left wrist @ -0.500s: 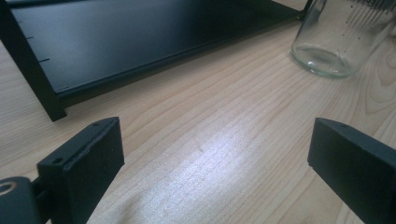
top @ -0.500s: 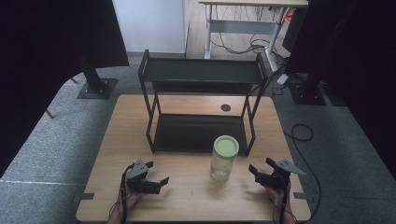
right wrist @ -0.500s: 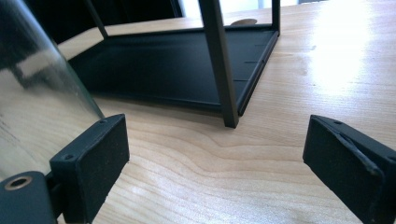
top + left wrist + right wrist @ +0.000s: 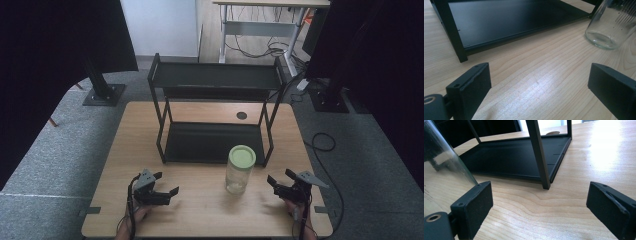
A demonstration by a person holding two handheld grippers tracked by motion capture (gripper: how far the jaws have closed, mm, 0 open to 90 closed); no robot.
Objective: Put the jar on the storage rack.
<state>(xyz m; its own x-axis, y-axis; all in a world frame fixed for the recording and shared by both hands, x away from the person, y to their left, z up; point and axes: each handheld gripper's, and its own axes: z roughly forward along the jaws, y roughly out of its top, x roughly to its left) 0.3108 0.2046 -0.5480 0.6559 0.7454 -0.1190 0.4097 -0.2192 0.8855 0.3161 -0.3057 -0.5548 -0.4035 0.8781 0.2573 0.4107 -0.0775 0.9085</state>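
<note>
Centrally, a clear glass jar (image 4: 240, 170) with a pale green lid (image 4: 242, 155) is seen standing upright on the wooden surface (image 4: 200, 210), just in front of the right front leg of a black two-tier rack (image 4: 216, 115). The left tool (image 4: 167, 186) is held low over the surface, well apart from the jar, its jaws spread wide with nothing between them (bare wood is seen in the gap in the left gripper view). The right tool (image 4: 280, 177) is held near the jar's other side, likewise spread wide and empty. The jar's wall (image 4: 441, 170) is seen just beyond the left jaw in the right gripper view; whether they touch cannot be told.
</note>
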